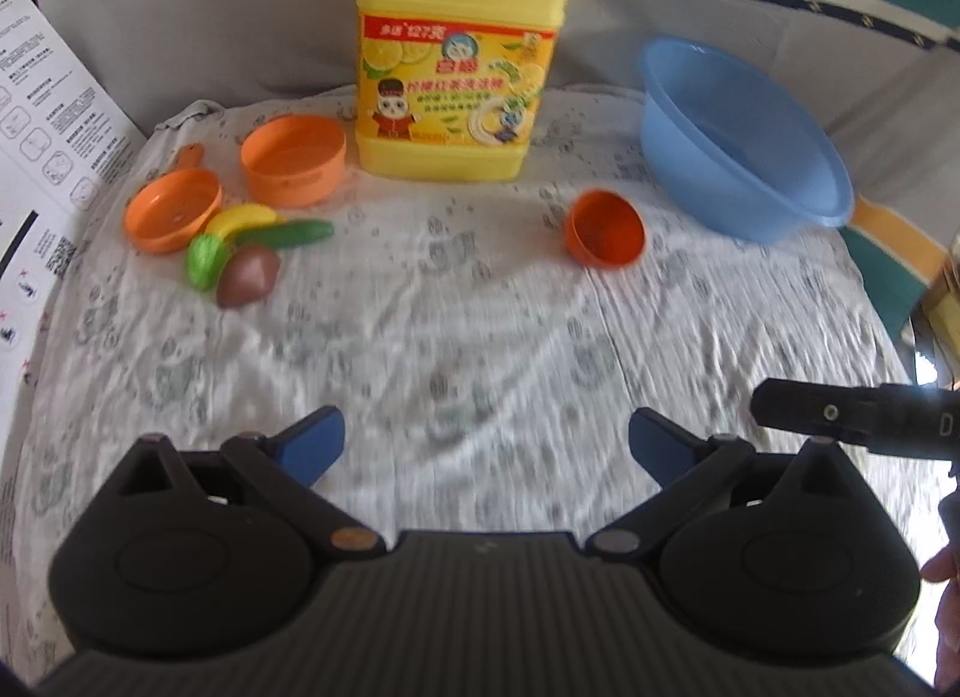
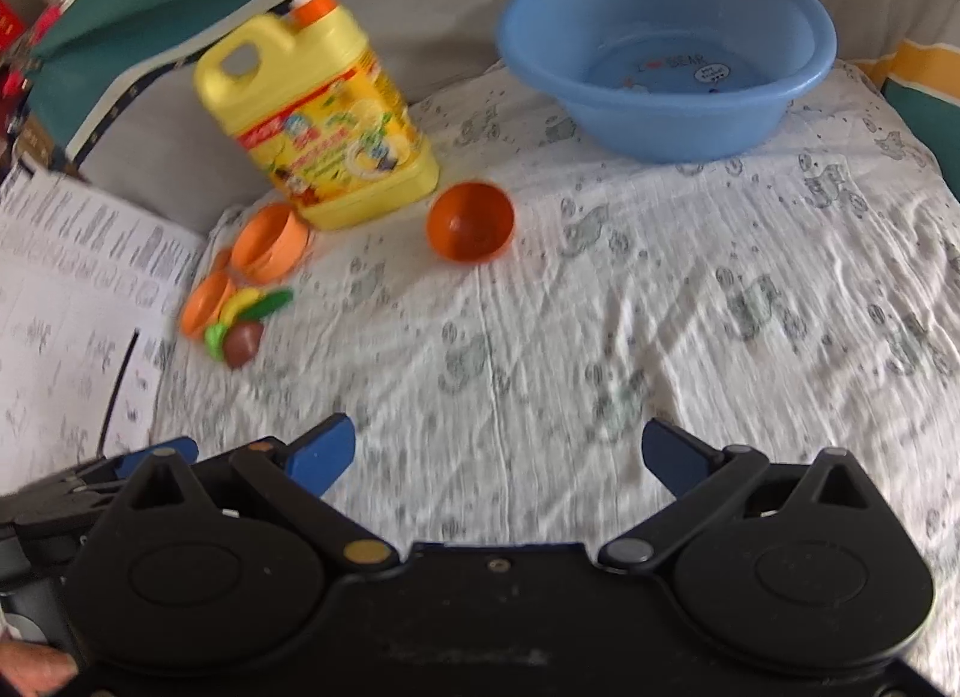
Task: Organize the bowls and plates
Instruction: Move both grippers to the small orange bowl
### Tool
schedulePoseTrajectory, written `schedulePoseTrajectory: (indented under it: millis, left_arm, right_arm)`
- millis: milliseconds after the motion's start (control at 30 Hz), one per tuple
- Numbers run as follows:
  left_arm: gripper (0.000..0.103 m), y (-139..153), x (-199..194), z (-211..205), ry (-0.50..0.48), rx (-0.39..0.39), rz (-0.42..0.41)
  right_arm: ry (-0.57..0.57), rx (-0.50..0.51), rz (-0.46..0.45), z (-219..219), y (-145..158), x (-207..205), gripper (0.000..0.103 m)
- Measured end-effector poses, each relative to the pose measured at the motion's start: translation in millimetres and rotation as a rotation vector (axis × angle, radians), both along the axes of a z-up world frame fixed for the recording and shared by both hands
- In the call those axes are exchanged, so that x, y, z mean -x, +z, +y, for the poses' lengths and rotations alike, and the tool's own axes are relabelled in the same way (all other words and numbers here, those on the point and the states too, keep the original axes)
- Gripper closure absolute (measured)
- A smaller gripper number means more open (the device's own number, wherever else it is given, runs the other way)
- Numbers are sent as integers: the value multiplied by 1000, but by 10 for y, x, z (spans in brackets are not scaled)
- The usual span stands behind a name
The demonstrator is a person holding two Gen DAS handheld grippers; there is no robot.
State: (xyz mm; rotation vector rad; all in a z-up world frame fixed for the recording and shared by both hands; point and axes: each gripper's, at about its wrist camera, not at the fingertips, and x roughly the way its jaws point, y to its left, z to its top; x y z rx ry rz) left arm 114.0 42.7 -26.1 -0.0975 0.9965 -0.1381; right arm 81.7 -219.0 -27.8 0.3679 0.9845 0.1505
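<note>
A small orange bowl [image 1: 605, 229] [image 2: 470, 221] lies tipped on its side on the white patterned cloth [image 1: 480, 349] [image 2: 600, 337]. An orange pot [image 1: 294, 159] [image 2: 270, 244] and an orange pan with a handle [image 1: 171, 208] [image 2: 204, 304] stand at the left. A blue basin [image 1: 744, 138] [image 2: 666, 51] stands at the back right. My left gripper [image 1: 486, 445] is open and empty above the near cloth. My right gripper [image 2: 498, 457] is open and empty, also well short of the bowl. Part of it shows in the left wrist view [image 1: 840, 412].
A yellow detergent jug [image 1: 456, 54] [image 2: 318, 120] with an orange pump stands at the back. Toy fruit and vegetables [image 1: 252, 253] [image 2: 243, 322] lie by the pan. A printed cardboard box [image 1: 42, 156] [image 2: 66, 289] borders the left side.
</note>
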Motion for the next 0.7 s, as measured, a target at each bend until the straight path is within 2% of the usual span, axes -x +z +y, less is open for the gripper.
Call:
schedulePoseTrajectory:
  millis: [267,500,700]
  left_arm:
    - [0,-153,-607,-16,62,22,1]
    - [0,-361,-936,-203,62,35,9]
    - [0,-507,-1149,-356,53,36,24]
  right_arm:
    - [-79,-75,6,-168,-24,-584,0]
    - [-109,-74,8,-153,-188,-989,0]
    - [-116,-58,-1,-134,-278,-1175,7]
